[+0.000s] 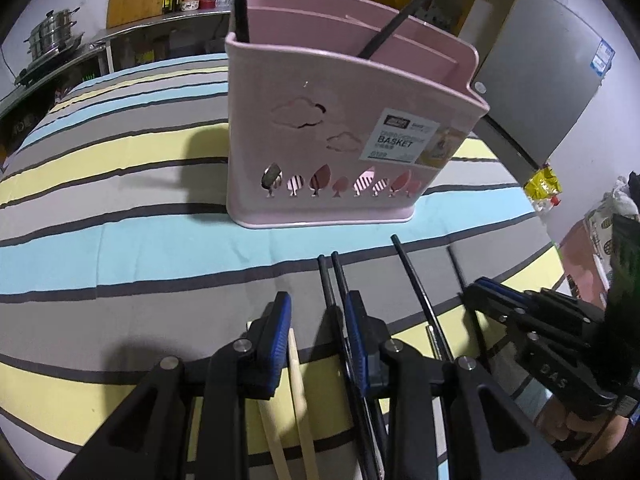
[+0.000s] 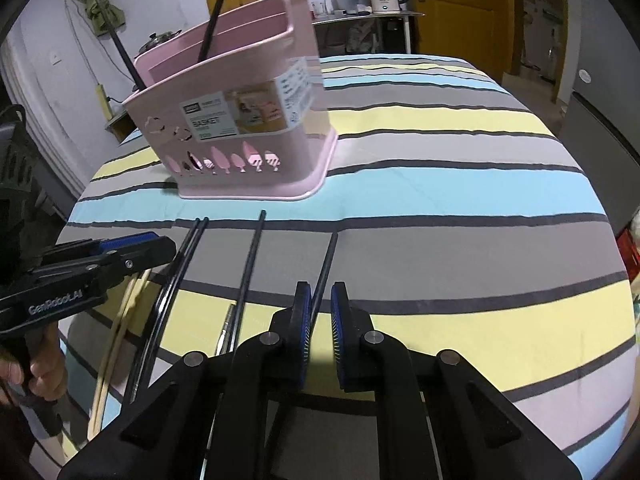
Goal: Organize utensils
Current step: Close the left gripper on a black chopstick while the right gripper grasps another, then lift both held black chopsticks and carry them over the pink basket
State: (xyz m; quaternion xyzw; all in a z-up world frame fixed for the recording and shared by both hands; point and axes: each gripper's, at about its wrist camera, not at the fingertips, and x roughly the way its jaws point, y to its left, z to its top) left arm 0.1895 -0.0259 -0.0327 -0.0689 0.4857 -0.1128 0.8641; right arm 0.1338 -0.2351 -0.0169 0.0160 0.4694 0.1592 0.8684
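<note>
My right gripper [image 2: 320, 308] straddles a black chopstick [image 2: 325, 268] on the striped counter [image 2: 460, 192], fingers [image 2: 303, 316] narrow, not visibly clamping it; its long axis runs toward twelve o'clock. The pink basket [image 2: 240, 120] stands at eleven. Left gripper [image 1: 316, 332] is farther off, narrowly parted.

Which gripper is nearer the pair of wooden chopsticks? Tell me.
Left. The left gripper hangs directly over the wooden chopsticks, one stick running between its fingers. The right gripper is off to the side, straddling a single black chopstick.
</note>
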